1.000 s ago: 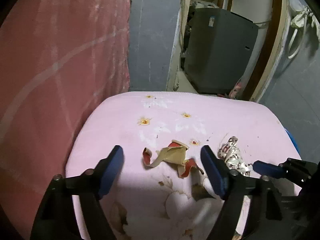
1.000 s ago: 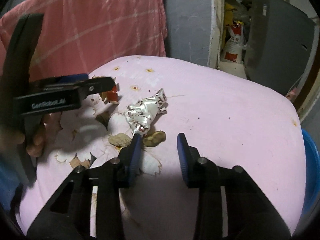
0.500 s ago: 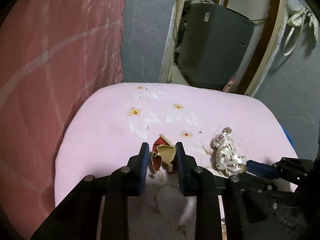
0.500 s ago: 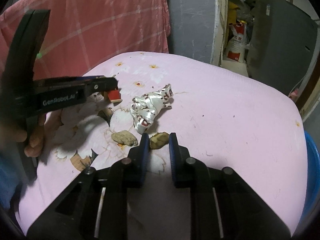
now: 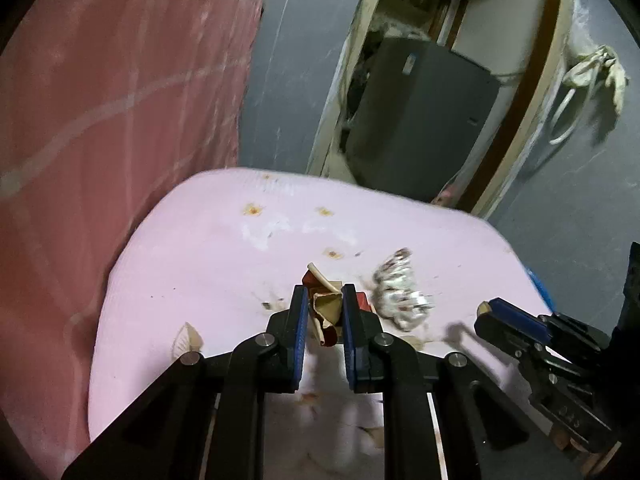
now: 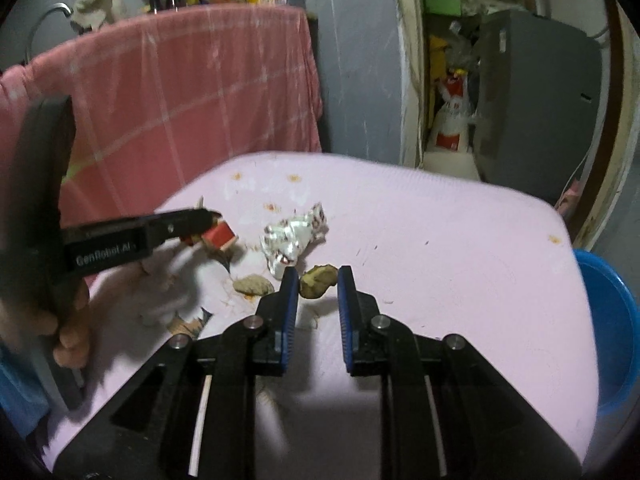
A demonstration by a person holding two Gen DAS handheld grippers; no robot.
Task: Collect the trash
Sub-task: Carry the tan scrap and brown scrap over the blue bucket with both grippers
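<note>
Both grippers have closed in on scraps since the earlier frames. On the left gripper (image 5: 324, 300), the jaws have just been closing and now clamp the red-and-tan torn wrapper (image 5: 326, 308), which looks raised a little off the pink floral-covered worktop (image 5: 208, 248). The right gripper (image 6: 318, 280) has its jaws drawn in around a small brown lump (image 6: 318, 276); its left pad touches the lump, a gap shows on the right, so a firm hold is uncertain. A crumpled silver wrapper (image 6: 292, 238) and a second brown lump (image 6: 252, 284) lie on the cover, uncollected. A blue basin (image 6: 612, 320) sits beside the right edge, probably the drop-off.
</note>
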